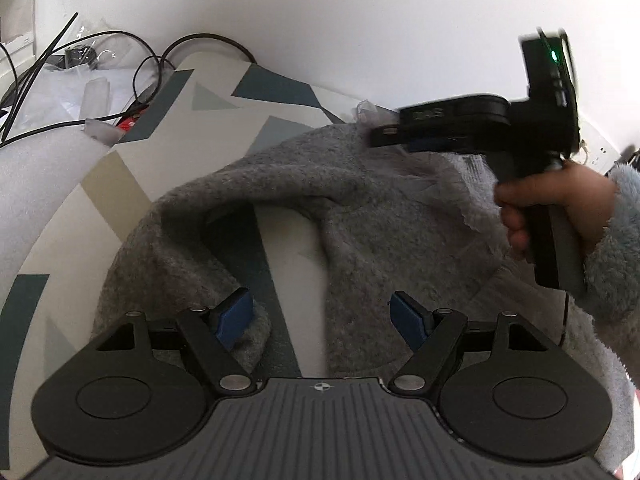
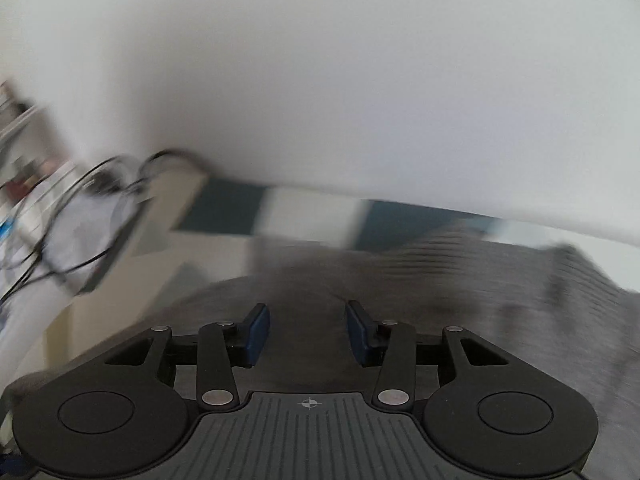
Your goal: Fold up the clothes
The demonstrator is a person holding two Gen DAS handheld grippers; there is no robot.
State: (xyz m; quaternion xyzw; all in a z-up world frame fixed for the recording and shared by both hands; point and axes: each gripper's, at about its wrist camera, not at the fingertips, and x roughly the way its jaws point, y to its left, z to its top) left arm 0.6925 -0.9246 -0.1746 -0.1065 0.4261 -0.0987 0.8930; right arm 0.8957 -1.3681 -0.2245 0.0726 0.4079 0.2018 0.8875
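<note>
A grey fleece garment (image 1: 380, 240) lies crumpled on a table under a cloth with a geometric pattern (image 1: 132, 184). One of its parts curves round to the left, leaving a bare patch of cloth in the middle. My left gripper (image 1: 322, 318) hovers low over that patch, open wide, its left pad (image 1: 236, 316) close to the fleece edge and nothing pinched. My right gripper (image 1: 390, 134), held by a hand (image 1: 560, 196) in a fluffy blue sleeve, is at the garment's far edge. The blurred right wrist view shows the right gripper (image 2: 308, 330) partly open above the grey garment (image 2: 460, 280), with nothing between the pads.
Black cables (image 1: 120, 48), clear plastic wrapping and a white foam sheet (image 1: 40, 168) crowd the left beyond the table's edge. A white wall (image 1: 360, 20) stands close behind the table. A wall socket (image 1: 600, 152) shows at the far right.
</note>
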